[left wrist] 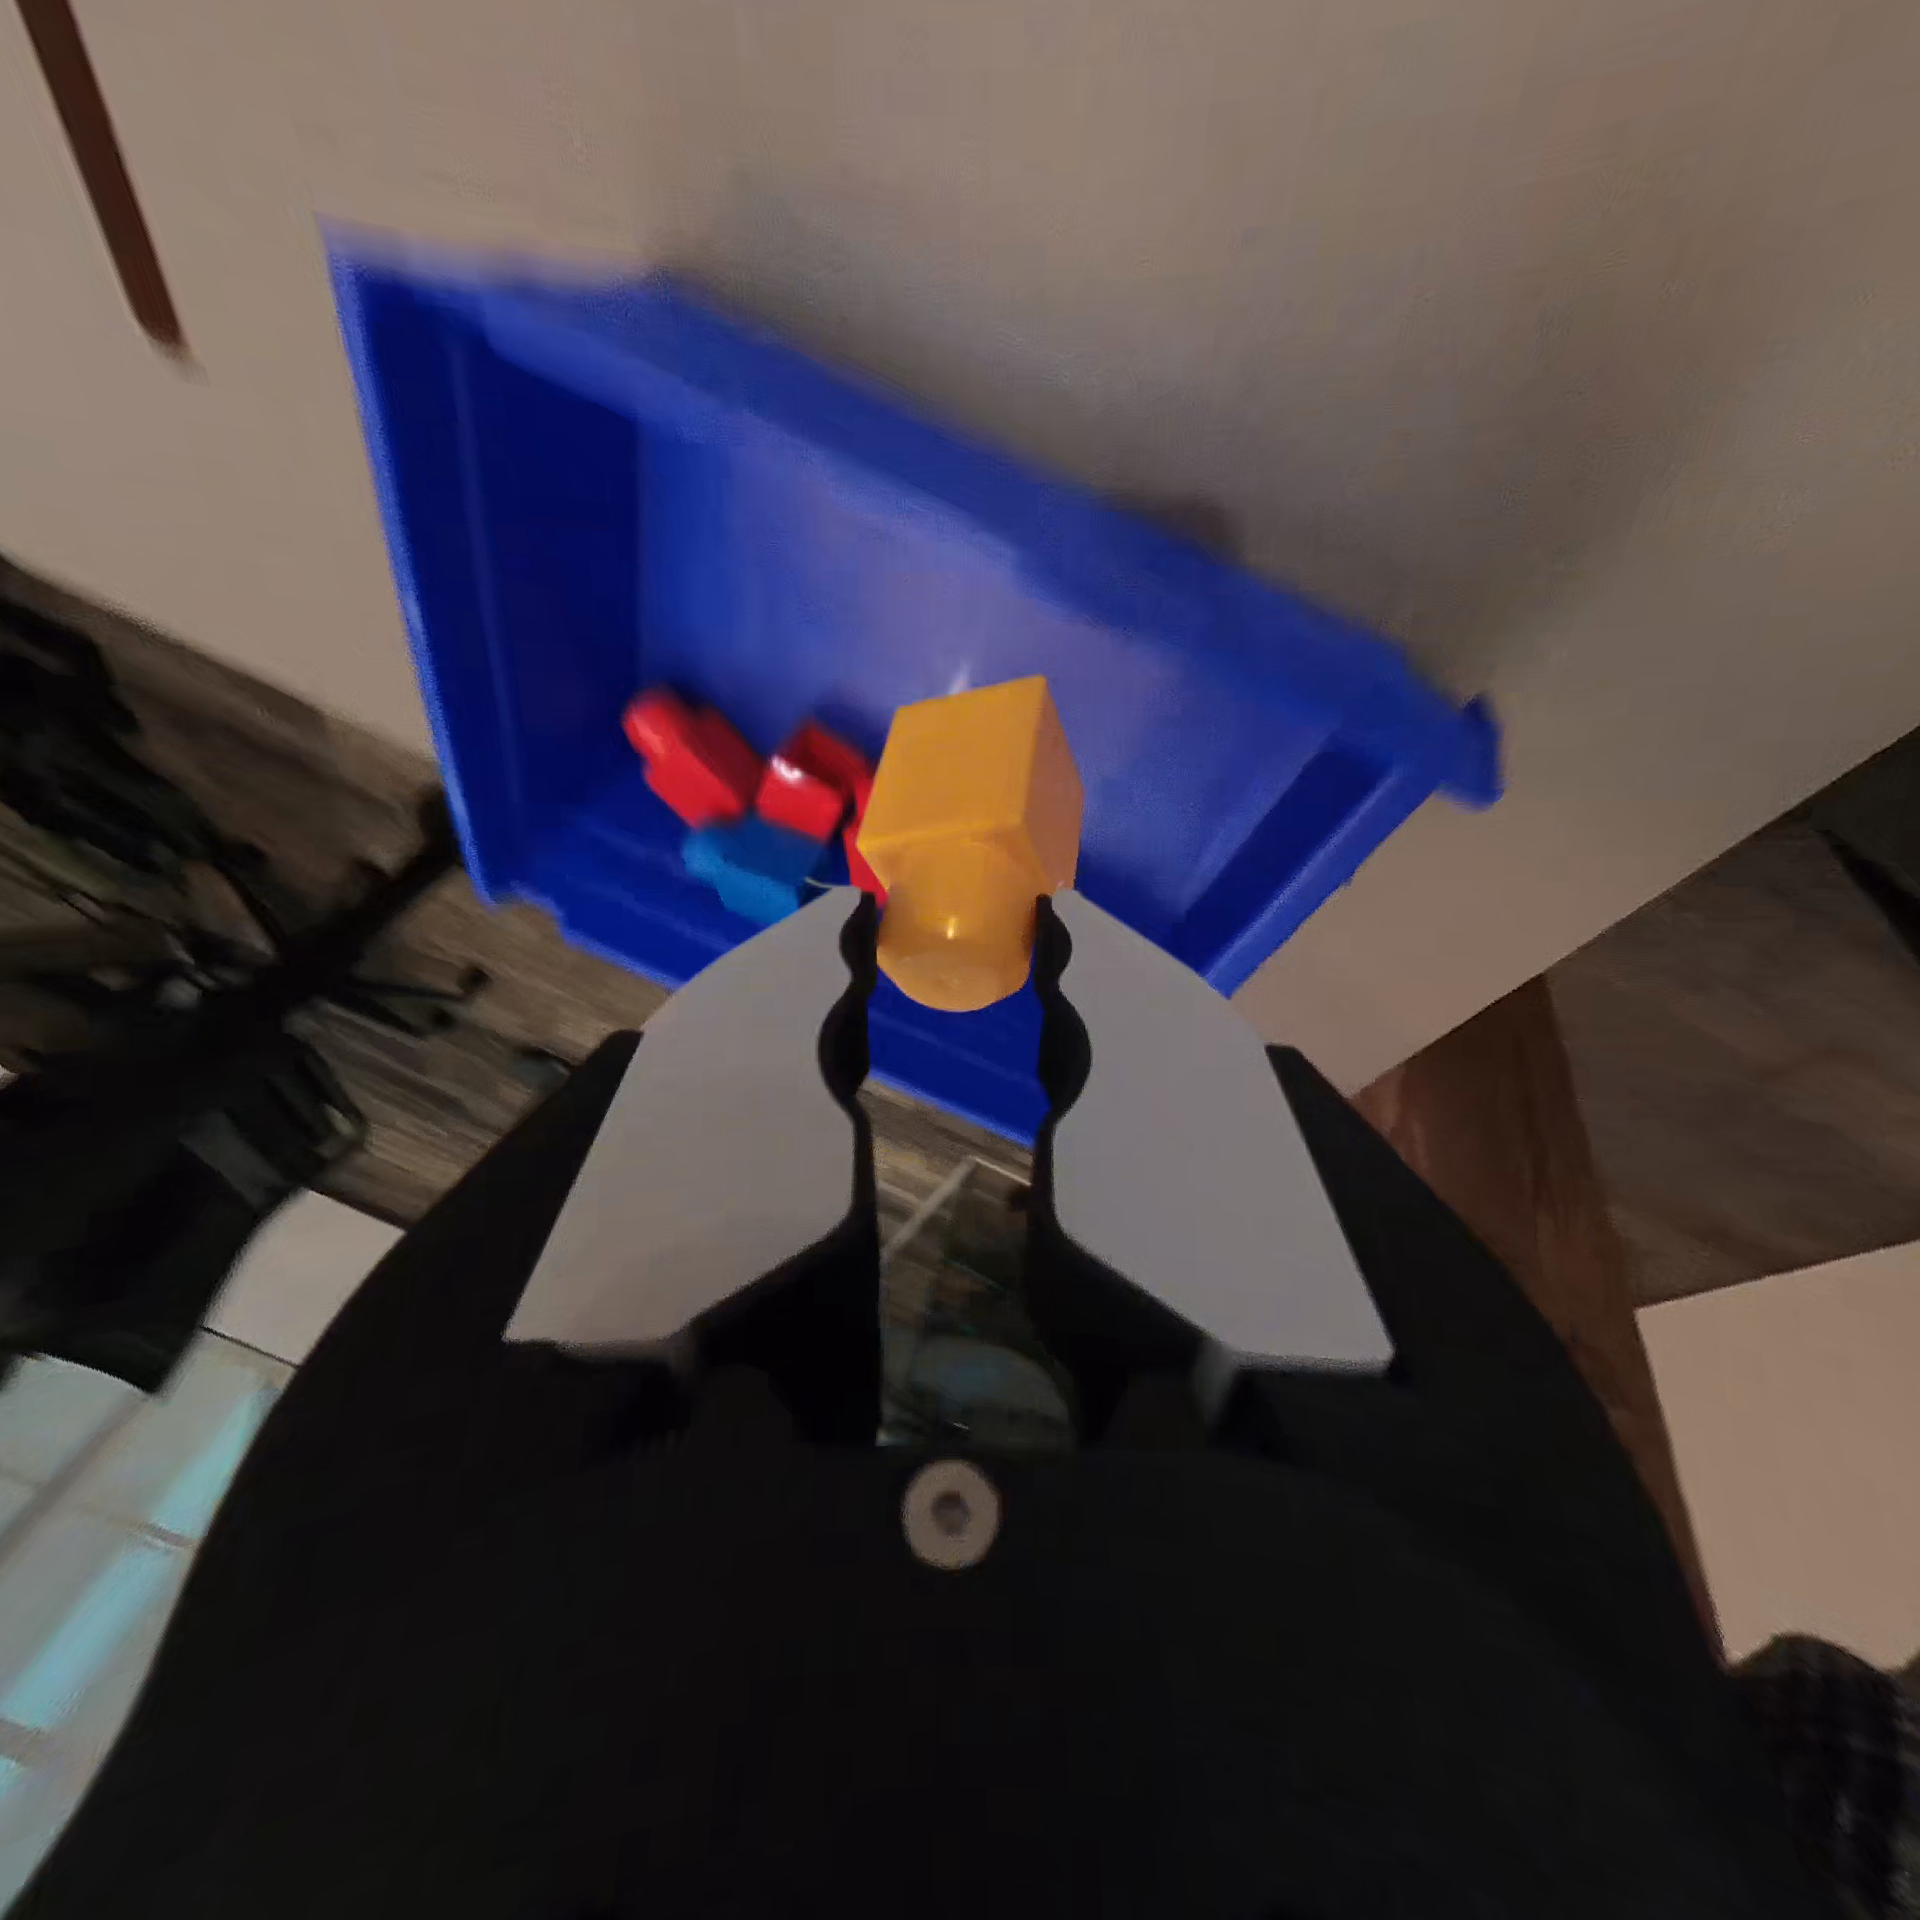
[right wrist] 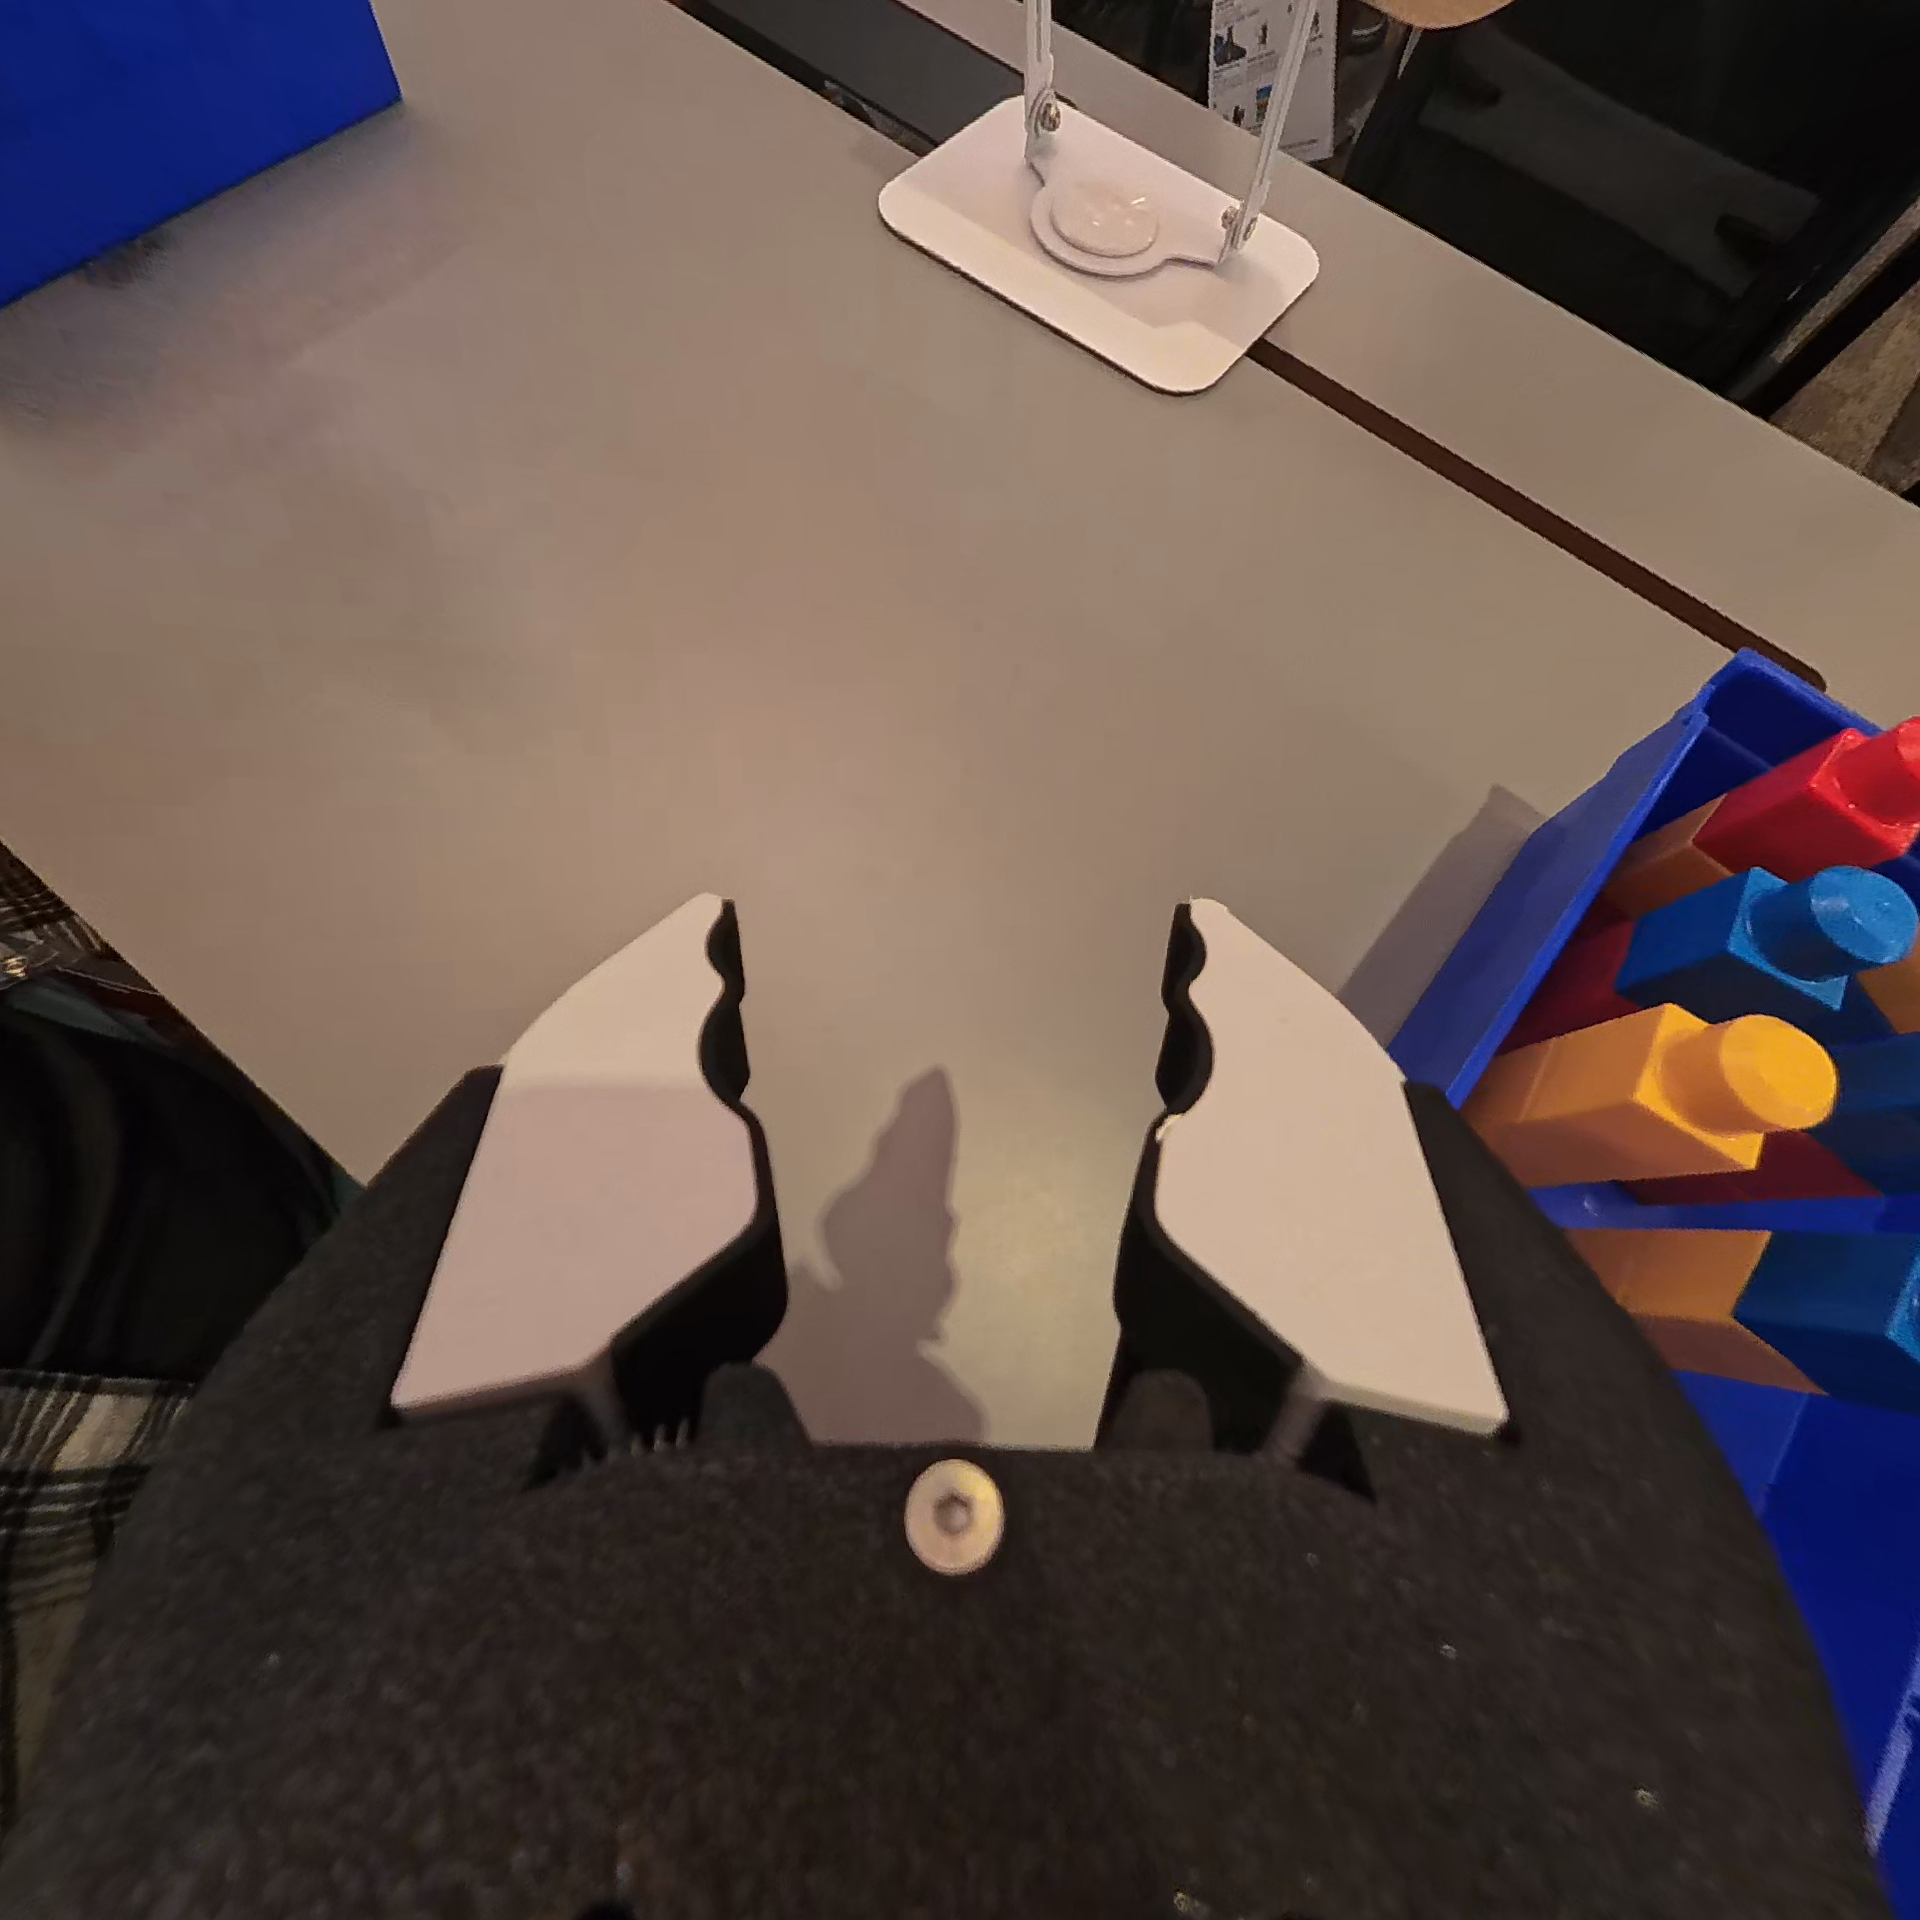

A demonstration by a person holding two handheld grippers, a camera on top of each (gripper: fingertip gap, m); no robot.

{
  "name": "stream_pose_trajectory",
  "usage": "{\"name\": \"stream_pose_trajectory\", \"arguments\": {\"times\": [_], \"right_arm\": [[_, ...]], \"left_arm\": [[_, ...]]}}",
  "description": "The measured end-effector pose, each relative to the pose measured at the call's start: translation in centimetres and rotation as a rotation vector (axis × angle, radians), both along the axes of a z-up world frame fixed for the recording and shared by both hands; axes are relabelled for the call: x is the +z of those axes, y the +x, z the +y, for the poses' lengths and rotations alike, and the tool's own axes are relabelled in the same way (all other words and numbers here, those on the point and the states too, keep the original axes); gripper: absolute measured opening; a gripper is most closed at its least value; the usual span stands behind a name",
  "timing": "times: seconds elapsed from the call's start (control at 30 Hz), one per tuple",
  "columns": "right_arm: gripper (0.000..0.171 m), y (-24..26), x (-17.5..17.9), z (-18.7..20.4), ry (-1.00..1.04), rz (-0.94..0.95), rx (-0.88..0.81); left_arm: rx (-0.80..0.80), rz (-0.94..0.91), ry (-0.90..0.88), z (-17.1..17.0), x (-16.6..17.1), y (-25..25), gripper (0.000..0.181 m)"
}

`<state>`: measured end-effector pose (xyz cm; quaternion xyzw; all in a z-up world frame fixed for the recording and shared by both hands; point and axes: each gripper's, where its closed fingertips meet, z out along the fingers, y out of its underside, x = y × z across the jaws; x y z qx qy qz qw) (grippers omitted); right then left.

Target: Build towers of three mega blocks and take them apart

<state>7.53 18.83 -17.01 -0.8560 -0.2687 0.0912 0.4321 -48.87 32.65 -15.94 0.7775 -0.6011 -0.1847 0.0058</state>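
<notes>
My left gripper (left wrist: 951, 909) is shut on a yellow block (left wrist: 966, 810) by its stud and holds it over a blue bin (left wrist: 1039, 582). Two red blocks (left wrist: 691, 764) and a blue block (left wrist: 753, 857) lie in that bin's near corner. The left wrist view is blurred by motion. My right gripper (right wrist: 954, 914) is open and empty above the bare grey table (right wrist: 727, 571). A second blue bin (right wrist: 1538, 935) at its right holds several blocks: red (right wrist: 1829, 800), blue (right wrist: 1787, 945) and yellow (right wrist: 1662, 1091).
A white stand base (right wrist: 1101, 239) with metal legs sits at the table's far edge. A blue bin's wall (right wrist: 177, 114) shows at the far left of the right wrist view. Dark floor and black clutter (left wrist: 156, 987) lie beyond the table's edge. The left gripper's tips are roughly 60 cm from the right gripper's.
</notes>
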Motion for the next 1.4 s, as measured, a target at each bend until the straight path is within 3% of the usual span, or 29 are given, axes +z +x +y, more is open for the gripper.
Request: {"name": "stream_pose_trajectory", "arguments": {"times": [0.03, 0.1, 0.23, 0.37, 0.57, 0.77, 0.97, 1.07, 1.17, 1.3, 1.4], "right_arm": [[0.077, 0.1, 0.0, -0.2, 0.001, 0.0, -0.002], [0.077, 0.4, 0.0, -0.6, 0.0, -0.002, -0.009], [0.077, 1.5, 0.0, -1.7, -0.006, -0.001, -0.038], [0.076, 2.7, -0.3, -2.7, -0.014, 0.006, -0.067], [0.076, 3.6, -1.1, -3.1, -0.031, 0.018, -0.085], [0.076, 3.4, -1.6, -2.7, -0.042, 0.021, -0.077], [0.08, 2.9, -1.7, -2.5, -0.048, 0.012, -0.07], [0.083, 2.7, -1.3, -2.5, -0.038, 0.012, -0.071], [0.083, 2.5, -1.0, -2.5, -0.026, 0.014, -0.068], [0.083, 2.1, -1.4, -2.4, -0.033, 0.018, -0.056], [0.083, 1.9, -2.1, -2.3, -0.045, 0.03, -0.053]], "left_arm": [[-0.064, 0.009, -0.006, 0.3, 0.0, 3.1, 0.028], [-0.196, 0.034, -0.023, 0.6, -0.9, 9.4, 0.028], [-0.4, 0.076, -0.095, 0.1, -5.7, 19.9, 0.028], [-0.509, 0.111, -0.162, -0.6, -10.8, 25.7, 0.028], [-0.558, 0.113, -0.205, -1.2, -13.7, 28.6, 0.028], [-0.607, 0.085, -0.201, -1.2, -13.8, 29.1, 0.028], [-0.609, 0.053, -0.199, -1.4, -13.9, 29.1, 0.039], [-0.595, 0.007, -0.151, -1.0, -13.4, 29.2, 0.047], [-0.532, -0.16, -0.095, -0.6, -11.2, 29.3, 0.056], [-0.37, -0.46, 0.065, 1.2, -4.7, 26.0, 0.057], [-0.143, -0.626, 0.258, 3.8, 1.0, 18.6, 0.053]]}}
